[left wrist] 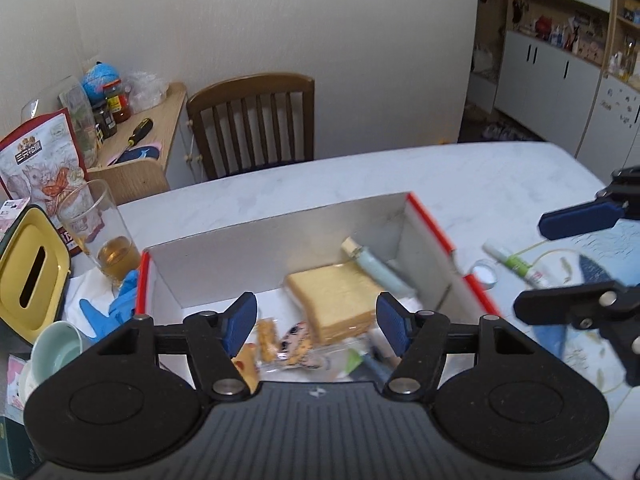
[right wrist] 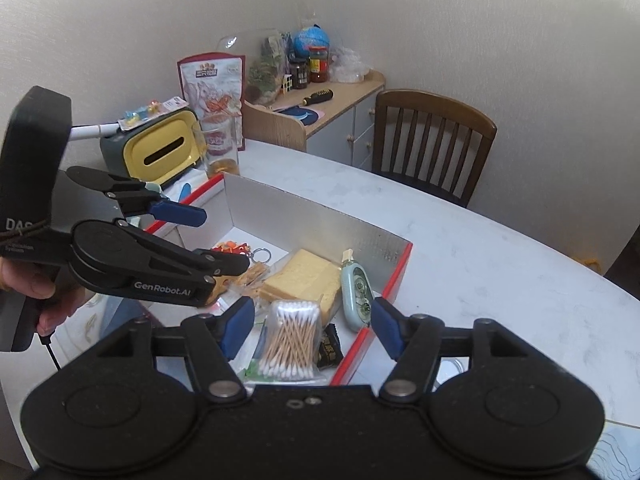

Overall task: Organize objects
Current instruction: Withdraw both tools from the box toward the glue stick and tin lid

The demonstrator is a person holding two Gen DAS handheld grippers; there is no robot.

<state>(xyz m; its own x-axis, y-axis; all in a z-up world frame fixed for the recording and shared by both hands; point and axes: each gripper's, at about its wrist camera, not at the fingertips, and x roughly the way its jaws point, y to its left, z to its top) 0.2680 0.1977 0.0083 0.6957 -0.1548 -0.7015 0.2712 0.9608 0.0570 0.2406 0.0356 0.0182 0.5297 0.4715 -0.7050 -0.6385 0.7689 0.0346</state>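
Box (right wrist: 384, 248) with red edges and a silvery lining sits on the white marbled desk (right wrist: 500, 272), directly ahead of and below both hand-held grippers. Inside it, beyond the right hand-held gripper (right wrist: 314, 330), lie a bag of cotton swabs (right wrist: 290, 342), a wrapped slice of bread (right wrist: 304, 276), a pale green correction-tape dispenser (right wrist: 356, 292) by the box's right wall, a small dark packet (right wrist: 330, 350) and a key ring (right wrist: 262, 256). The right hand-held gripper's jaws stand apart with nothing between the blue pads (released).

The left hand-held gripper (left wrist: 316, 326) hangs over the same box, jaws likewise spread and empty; under it are the bread and some snack packets (left wrist: 280, 340), blurred. In the right wrist view it shows at the left, gripped by a person's hand (right wrist: 40, 292).

To the left of the left hand-held gripper stand a glass (left wrist: 100, 236) with amber liquid, a yellow-lidded tissue box (left wrist: 30, 272), a blue glove (left wrist: 116, 304) and a pale green cup (left wrist: 56, 350). To its right, outside the box, a green-and-white tube (left wrist: 516, 266) lies on the desk. Farther off are a wooden chair (left wrist: 256, 120) and a side cabinet (left wrist: 160, 120) carrying a screwdriver (left wrist: 138, 130), jars and a small globe (left wrist: 100, 78).
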